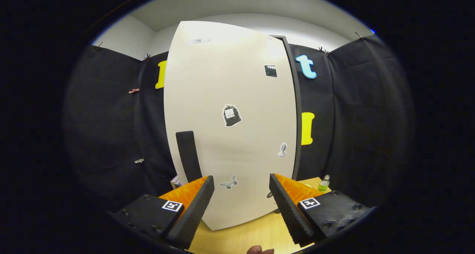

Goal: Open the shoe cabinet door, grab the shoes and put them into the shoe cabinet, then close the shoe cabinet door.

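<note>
The gripper (241,205) has its fingers spread apart, empty; the closed shoe cabinet door (230,128) stands just beyond them, its dark handle (188,155) at centre-left.

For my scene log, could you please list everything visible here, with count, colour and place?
cabinet door: one, cream white, upright just ahead of the fingers, standing on the table
handle: one, black, vertical bar on the door, above the left finger
stickers: several, mostly black, grey and white, scattered over the door
dark edge: one, along the door's right side
table: one, light wood, under the door and fingers
bottle: one, clear with a green label, on the table right of the door
clips: a few, small, on the black cloth wall left of the door
gripper: one, fingers apart and holding nothing, pointing at the door's lower part
</note>
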{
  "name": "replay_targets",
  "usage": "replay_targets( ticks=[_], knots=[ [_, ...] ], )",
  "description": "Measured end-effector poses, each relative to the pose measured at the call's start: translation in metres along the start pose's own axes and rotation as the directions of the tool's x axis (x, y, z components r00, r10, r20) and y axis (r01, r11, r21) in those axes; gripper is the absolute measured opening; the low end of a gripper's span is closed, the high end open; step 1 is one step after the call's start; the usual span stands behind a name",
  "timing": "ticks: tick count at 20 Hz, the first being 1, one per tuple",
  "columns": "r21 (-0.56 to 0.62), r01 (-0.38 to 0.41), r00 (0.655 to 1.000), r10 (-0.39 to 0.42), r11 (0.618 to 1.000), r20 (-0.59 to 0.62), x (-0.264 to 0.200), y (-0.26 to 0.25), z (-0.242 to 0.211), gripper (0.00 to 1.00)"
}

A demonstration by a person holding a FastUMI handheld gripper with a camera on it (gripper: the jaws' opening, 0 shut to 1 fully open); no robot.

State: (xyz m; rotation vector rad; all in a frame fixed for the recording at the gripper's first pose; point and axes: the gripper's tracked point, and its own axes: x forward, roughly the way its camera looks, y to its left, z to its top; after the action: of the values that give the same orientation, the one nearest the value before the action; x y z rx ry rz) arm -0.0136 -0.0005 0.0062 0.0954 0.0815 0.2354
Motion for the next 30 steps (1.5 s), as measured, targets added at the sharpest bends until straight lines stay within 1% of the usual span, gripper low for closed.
replay_targets(
  ticks=[2, 13, 23, 30],
  knots=[
    [-0.003, 0.017, 1.000, -0.017, 1.000, 0.010, 0.000, -0.003, 0.002, 0.98],
    [0.013, 0.058, 0.998, -0.058, 0.998, 0.016, 0.001, -0.015, 0.004, 0.98],
    [-0.007, 0.067, 0.997, -0.067, 0.998, 0.024, 0.000, -0.010, 0.004, 0.98],
    [-0.003, 0.059, 0.998, -0.059, 0.998, 0.016, 0.001, -0.002, 0.000, 0.98]
  ],
)
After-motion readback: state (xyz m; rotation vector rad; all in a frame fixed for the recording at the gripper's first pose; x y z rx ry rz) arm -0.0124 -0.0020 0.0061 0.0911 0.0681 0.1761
